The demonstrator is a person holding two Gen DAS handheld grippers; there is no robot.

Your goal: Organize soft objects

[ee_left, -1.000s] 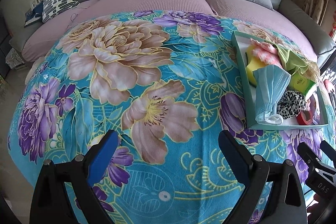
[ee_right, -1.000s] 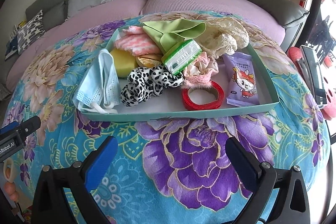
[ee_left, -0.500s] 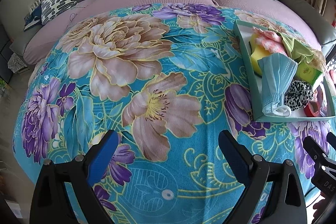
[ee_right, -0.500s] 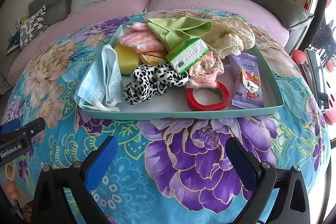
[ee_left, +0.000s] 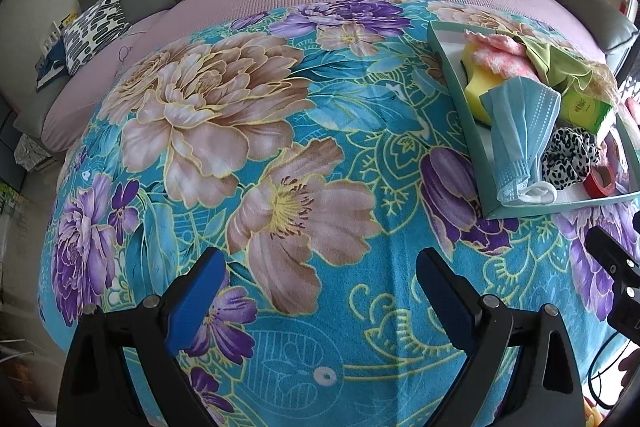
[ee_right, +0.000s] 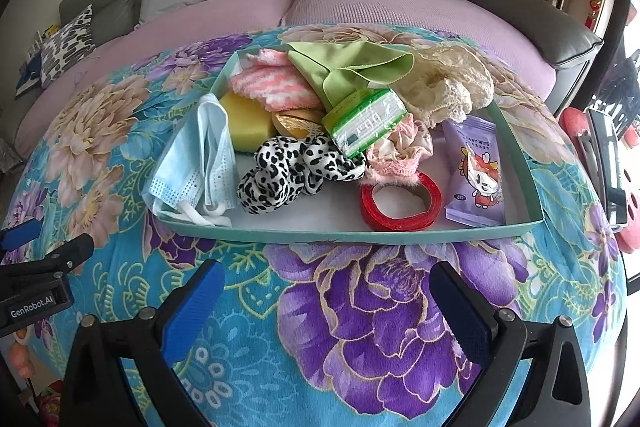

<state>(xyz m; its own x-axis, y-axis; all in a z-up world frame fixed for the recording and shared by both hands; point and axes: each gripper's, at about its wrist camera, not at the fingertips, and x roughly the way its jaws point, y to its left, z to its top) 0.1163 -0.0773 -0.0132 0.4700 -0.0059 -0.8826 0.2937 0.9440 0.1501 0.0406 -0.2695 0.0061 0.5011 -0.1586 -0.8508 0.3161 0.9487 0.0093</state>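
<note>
Both tongs hang released and empty over the flowered blanket (ee_left: 280, 155), so no grasp is in hand. The right tongs (ee_right: 324, 303) face the near wall of the tray (ee_right: 320, 233); the left tongs (ee_left: 320, 285) face bare blanket, with the tray off to their right.

All the soft things lie heaped in the tray. That heap would fit either a pile waiting to be sorted out onto the blanket or a pile already gathered in, and one look cannot settle which. Whichever it is, any move on this heap calls for a shallow reach over the tray's low wall and a pinch on one piece only, since the things overlap.

At the left end, the blue face mask (ee_right: 196, 163) drapes over the tray's wall, its white ear loops at the near corner. Just beside it sits a yellow sponge (ee_right: 244, 123), with a pink-and-white fuzzy cloth (ee_right: 272, 87) behind. A spotted hair tie (ee_right: 292, 171) lies in the middle, touching a pink frilly one (ee_right: 400, 151). A green tissue pack (ee_right: 366, 121) rests tilted on the pile, under a folded green cloth (ee_right: 348, 71) and beside cream lace (ee_right: 452, 83). A red tape roll (ee_right: 400, 205) and a purple wipes packet (ee_right: 476, 171) lie flat at the right (neither really soft, to my eye).
</note>
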